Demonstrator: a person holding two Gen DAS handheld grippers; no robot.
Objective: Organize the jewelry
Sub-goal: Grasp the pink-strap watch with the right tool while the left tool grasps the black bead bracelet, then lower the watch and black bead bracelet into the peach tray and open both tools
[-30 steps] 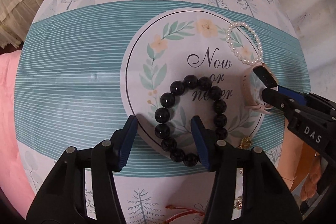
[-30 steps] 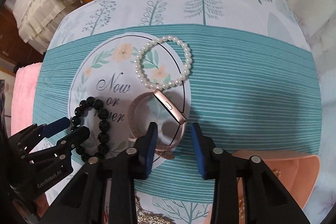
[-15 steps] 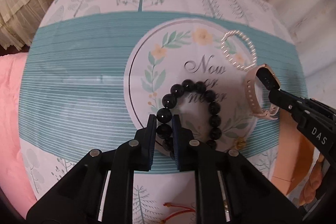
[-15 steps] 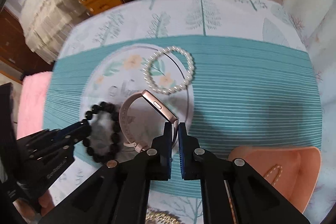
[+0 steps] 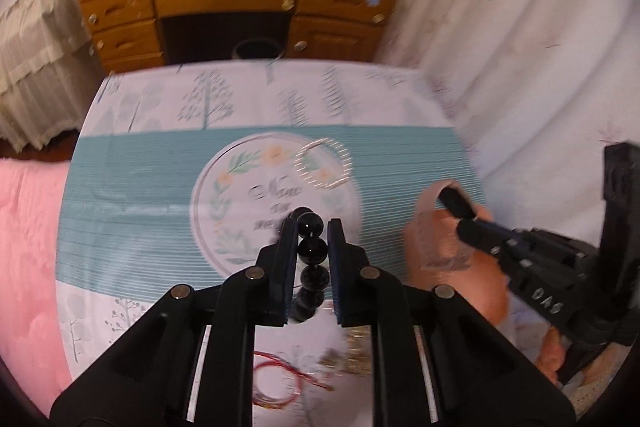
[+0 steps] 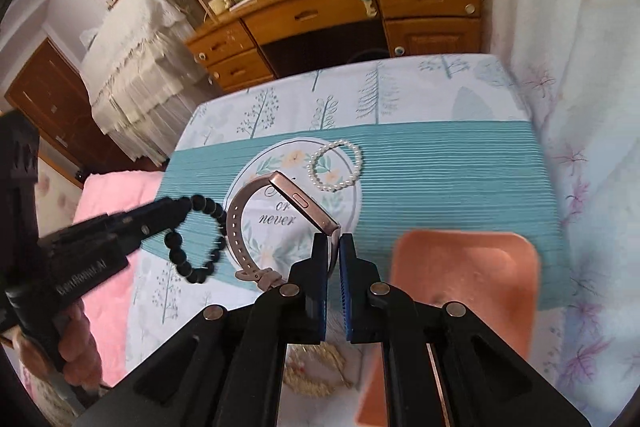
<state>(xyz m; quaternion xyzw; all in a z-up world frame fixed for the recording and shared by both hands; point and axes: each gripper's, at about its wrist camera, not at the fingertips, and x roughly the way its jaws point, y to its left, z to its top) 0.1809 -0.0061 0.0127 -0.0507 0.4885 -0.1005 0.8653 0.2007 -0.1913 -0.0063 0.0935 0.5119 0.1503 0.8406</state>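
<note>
Clamped on pink watch (image 6: 280,223) in right gripper (image 6: 333,267), black bead bracelet (image 5: 310,259) in left gripper (image 5: 311,247), with peach tray (image 6: 480,267) nearest the right.

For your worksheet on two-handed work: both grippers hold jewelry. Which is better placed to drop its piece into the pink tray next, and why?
Right. The right gripper, shut on the watch band, sits beside the pink tray. The left gripper holds the black bead bracelet farther away.

The black bead bracelet (image 5: 311,251) looked glossy, with bright reflections. The pearl bracelet (image 6: 335,166) at 12 o'clock had a soft shine. The watch (image 6: 280,223) had a matt pink band and metallic case. The tablecloth (image 6: 440,179) was printed cloth, the desk (image 6: 336,15) varnished wood.
</note>
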